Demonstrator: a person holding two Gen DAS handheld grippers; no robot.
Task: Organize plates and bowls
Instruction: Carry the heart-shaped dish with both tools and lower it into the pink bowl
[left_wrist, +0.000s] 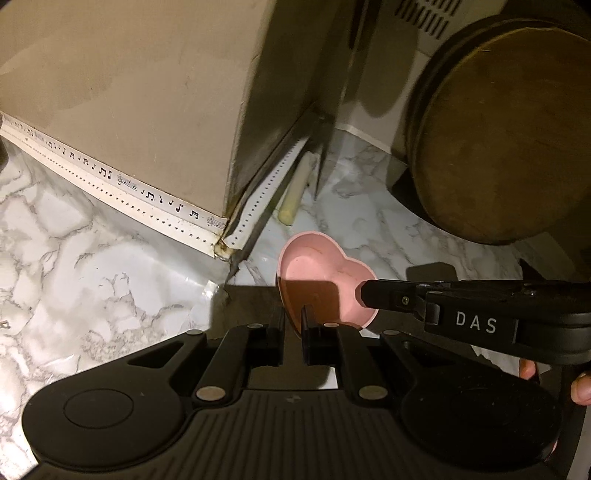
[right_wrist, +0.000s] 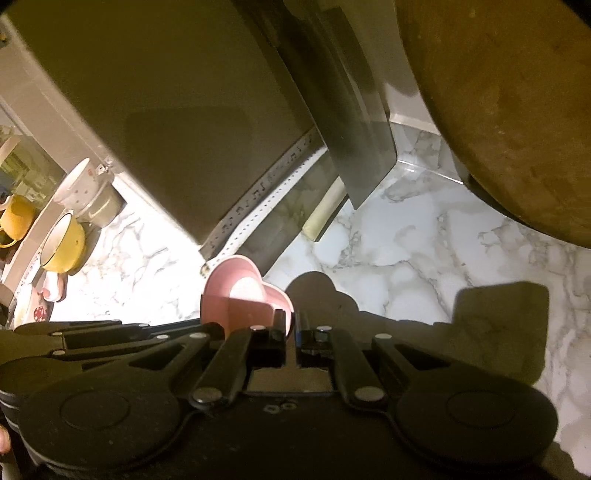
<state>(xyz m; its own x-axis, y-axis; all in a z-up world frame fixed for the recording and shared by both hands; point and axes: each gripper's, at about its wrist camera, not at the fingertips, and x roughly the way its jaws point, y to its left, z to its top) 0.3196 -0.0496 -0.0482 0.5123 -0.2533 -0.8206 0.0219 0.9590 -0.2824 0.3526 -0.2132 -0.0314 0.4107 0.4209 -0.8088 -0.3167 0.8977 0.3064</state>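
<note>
A pink heart-shaped bowl (left_wrist: 321, 266) hangs a little above the marble counter (left_wrist: 92, 266), held from two sides. In the left wrist view my left gripper (left_wrist: 293, 314) is shut on the bowl's near rim. My right gripper (left_wrist: 364, 295) reaches in from the right and is shut on the rim of the right lobe. In the right wrist view the pink bowl (right_wrist: 236, 288) sits just left of my right gripper (right_wrist: 293, 321), which pinches its edge. The left gripper (right_wrist: 218, 330) comes in from the left at the bowl's lower side.
A large round wooden board (left_wrist: 498, 140) leans at the right. A beige cabinet corner (left_wrist: 147, 92) with music-note tape stands behind the bowl. Two yellow mugs (right_wrist: 62, 240) and a white cup (right_wrist: 77, 181) sit far left. A person's fingertips (left_wrist: 581, 387) show at the right edge.
</note>
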